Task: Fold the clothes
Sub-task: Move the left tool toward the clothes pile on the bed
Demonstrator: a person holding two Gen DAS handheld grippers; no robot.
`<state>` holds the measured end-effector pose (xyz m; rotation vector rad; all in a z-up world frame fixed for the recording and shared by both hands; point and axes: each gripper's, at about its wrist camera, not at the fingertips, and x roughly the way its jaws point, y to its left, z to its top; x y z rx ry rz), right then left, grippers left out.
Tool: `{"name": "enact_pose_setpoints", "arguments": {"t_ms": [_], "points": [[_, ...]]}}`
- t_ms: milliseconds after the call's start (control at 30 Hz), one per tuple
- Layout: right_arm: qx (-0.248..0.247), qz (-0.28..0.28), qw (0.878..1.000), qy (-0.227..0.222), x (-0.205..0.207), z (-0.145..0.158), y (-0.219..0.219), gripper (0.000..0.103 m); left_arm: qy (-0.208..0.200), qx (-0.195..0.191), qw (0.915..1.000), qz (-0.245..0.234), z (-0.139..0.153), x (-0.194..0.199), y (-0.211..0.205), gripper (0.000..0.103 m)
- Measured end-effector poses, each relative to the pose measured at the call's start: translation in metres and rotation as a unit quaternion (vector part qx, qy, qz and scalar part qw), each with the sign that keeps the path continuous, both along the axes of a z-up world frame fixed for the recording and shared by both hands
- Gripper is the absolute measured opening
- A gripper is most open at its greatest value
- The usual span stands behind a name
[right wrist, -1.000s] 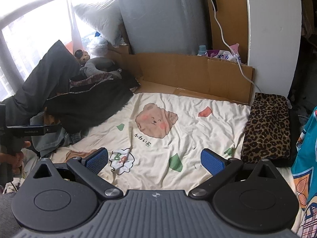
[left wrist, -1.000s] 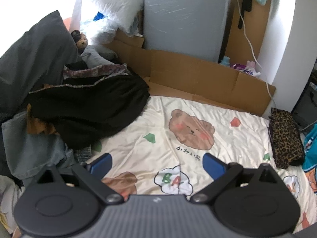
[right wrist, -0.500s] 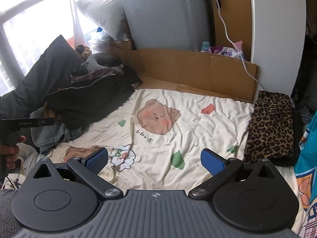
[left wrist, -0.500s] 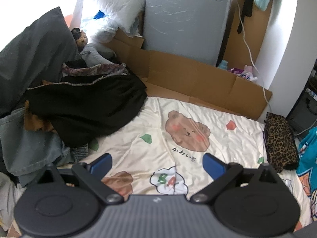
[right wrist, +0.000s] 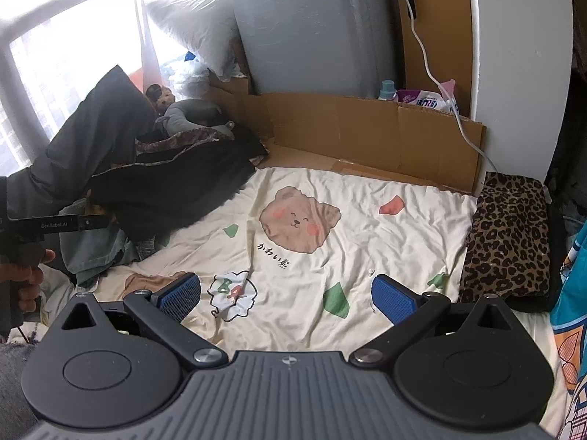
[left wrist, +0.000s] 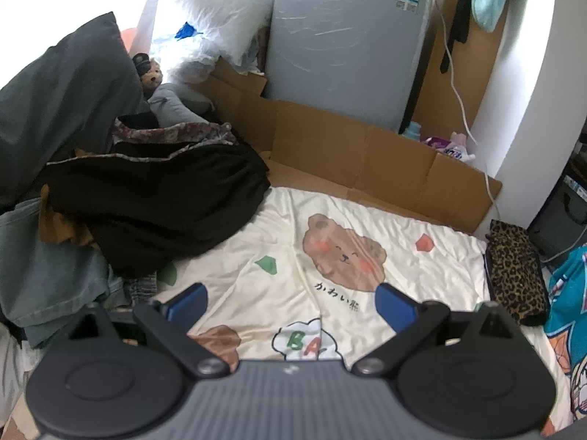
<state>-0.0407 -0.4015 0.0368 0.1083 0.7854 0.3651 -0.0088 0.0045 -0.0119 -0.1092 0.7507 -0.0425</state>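
A heap of unfolded clothes lies at the left of the bed, topped by a black garment over a blue-grey denim piece. A folded leopard-print garment rests at the right edge. Both grippers hover above the cream bear-print sheet. My left gripper is open and holds nothing. My right gripper is open too, nothing between its blue pads. In the right wrist view the left gripper's body shows at far left in a hand.
A brown cardboard wall lines the far side of the bed. Behind it stand a wrapped grey mattress, a white pillow and bottles. A dark grey pillow leans at left. Teal printed fabric lies far right.
Both views have shifted slightly up and back, so the sheet and cardboard sit a little lower in frame. Both grippers stay open. The clothes have not moved.
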Motion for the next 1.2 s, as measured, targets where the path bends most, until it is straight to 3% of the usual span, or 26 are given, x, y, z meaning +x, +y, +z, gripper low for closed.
{"name": "enact_pose_setpoints", "arguments": {"t_ms": [300,1200], "points": [[0.011,0.0,1.0,-0.009,0.012,-0.008,0.001,0.103,0.018,0.001,0.9998,-0.01,-0.014,0.015,-0.002,0.099],[0.014,0.016,1.0,-0.004,0.05,-0.051,0.009,0.103,0.025,0.02,0.9985,0.046,-0.032,0.044,0.033,0.099]]}}
